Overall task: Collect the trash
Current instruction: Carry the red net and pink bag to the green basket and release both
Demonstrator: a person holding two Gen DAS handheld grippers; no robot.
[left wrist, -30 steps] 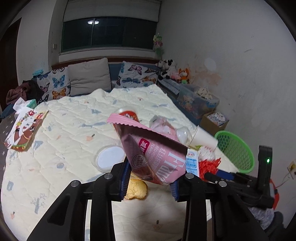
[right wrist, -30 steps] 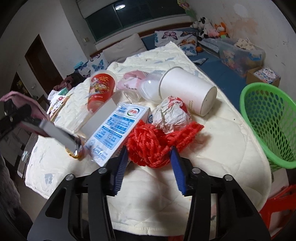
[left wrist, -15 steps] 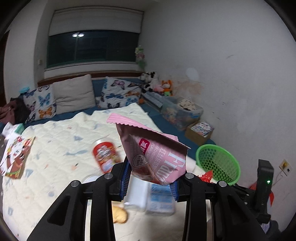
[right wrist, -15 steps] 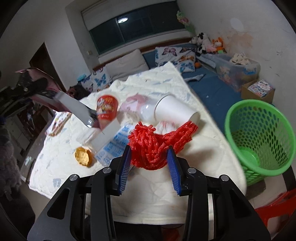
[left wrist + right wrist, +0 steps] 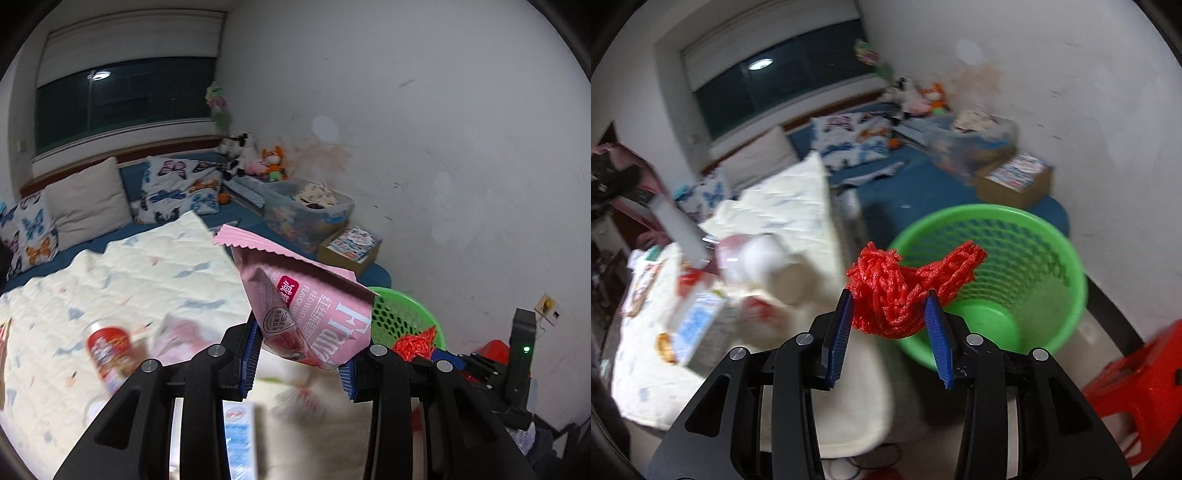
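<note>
My left gripper [image 5: 301, 360] is shut on a pink snack bag [image 5: 314, 317] and holds it up in the air, left of the green mesh basket [image 5: 402, 317]. My right gripper [image 5: 890, 328] is shut on a red mesh net [image 5: 897, 291] and holds it just left of the basket's [image 5: 1034, 258] near rim. The right gripper with the red net [image 5: 413, 341] also shows at the right of the left wrist view. More trash lies blurred on the bed: a red cup [image 5: 109, 350], a white paper cup [image 5: 775, 266] and a blue-white carton [image 5: 698, 321].
The quilted bed [image 5: 147, 266] fills the left, with pillows [image 5: 88, 199] at its head. A clear storage bin [image 5: 306, 210] and a cardboard box [image 5: 1015, 181] stand by the wall beyond the basket. A red plastic stool [image 5: 1137, 387] stands to the basket's right.
Both grippers have lifted off the bed and swung right towards the green basket, each carrying its item. The red net now hangs beside the basket's rim.
</note>
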